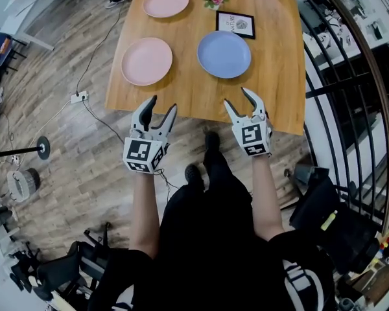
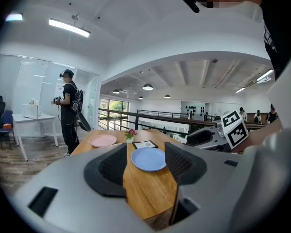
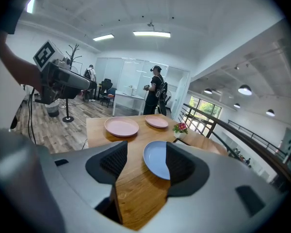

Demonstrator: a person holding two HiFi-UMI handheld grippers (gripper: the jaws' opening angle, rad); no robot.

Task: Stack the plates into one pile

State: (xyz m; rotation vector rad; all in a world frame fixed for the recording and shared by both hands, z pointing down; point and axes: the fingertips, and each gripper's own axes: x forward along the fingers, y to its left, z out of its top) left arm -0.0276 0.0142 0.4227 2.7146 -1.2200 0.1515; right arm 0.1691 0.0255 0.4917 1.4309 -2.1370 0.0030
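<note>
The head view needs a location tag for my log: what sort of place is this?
Probably an open-plan office or lab on a mezzanine: a wooden table beside a black railing, a white desk by glass partitions, and a power strip on the wood floor.

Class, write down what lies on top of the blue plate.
Nothing: the blue plate is bare in the head view. In the right gripper view, the right tool hides the plate's right edge.
</note>
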